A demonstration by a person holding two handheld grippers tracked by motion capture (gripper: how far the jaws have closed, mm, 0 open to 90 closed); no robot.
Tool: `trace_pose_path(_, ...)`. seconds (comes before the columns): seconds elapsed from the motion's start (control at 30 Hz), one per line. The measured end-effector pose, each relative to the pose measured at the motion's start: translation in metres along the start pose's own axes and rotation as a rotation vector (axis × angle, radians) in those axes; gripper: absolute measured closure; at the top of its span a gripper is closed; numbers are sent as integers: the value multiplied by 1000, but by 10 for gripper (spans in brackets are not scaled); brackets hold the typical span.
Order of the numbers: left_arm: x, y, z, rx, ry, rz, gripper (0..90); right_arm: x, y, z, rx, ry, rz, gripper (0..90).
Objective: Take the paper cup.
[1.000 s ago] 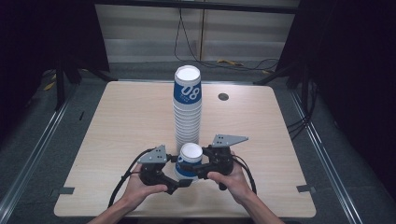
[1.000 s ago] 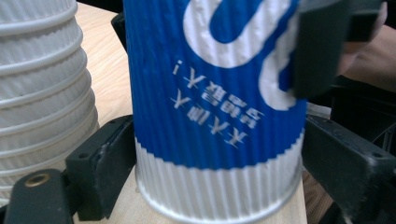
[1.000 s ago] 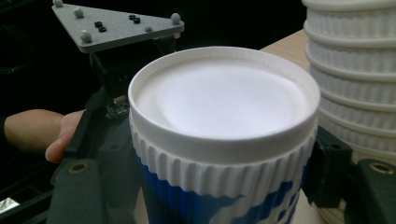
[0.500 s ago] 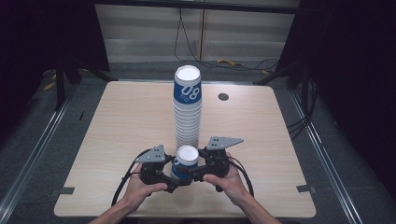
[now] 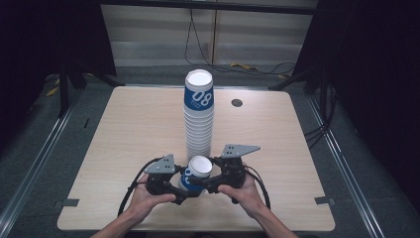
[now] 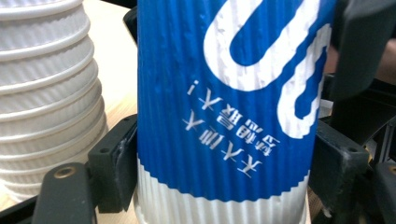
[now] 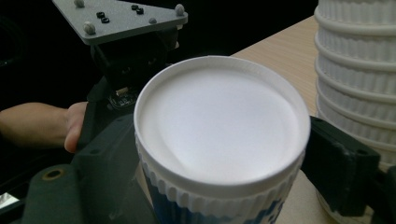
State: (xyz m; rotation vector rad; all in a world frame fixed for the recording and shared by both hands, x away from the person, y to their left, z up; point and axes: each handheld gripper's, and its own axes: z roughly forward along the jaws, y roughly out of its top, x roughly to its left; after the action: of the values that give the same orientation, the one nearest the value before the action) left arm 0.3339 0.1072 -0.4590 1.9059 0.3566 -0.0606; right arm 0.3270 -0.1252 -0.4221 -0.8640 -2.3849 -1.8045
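Upturned blue-and-white paper cup (image 5: pixel 197 173) at table's (image 5: pixel 124 134) 6 o'clock edge, base up, just short of tall cup stack (image 5: pixel 198 116) at 12. Clamped from 9 by left gripper (image 5: pixel 179 184), from 3 by right gripper (image 5: pixel 207 182); jaws pressed on ribbed wall. Likely light, thin-walled, crushable; ribs give grip. Best held mid-wall, gently.

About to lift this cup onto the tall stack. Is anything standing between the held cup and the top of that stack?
Nothing visible does. The cup sits clamped between the left gripper and right gripper, just in front of the stack's base. The bare table around it and the stack's open top hold nothing that would block a lift.
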Motion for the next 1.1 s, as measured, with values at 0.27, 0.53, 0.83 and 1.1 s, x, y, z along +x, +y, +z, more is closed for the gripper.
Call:
trace_pose_path(0.27, 1, -1, -2, 23, 3, -2, 220, -1, 1, -2, 17, -18, -4, 140)
trace_pose_path(0.53, 4, -3, -8, 32, 19, -18, 220, -4, 2, -12, 37, -36, -17, 145)
trace_pose_path(0.83, 5, 1, -8, 72, 30, -10, 221, -4, 4, -16, 95, -22, -39, 150)
trace_pose_path(1.1, 9, 1, -8, 114, 44, -24, 222, -6, 6, -22, 129, -37, -57, 208)
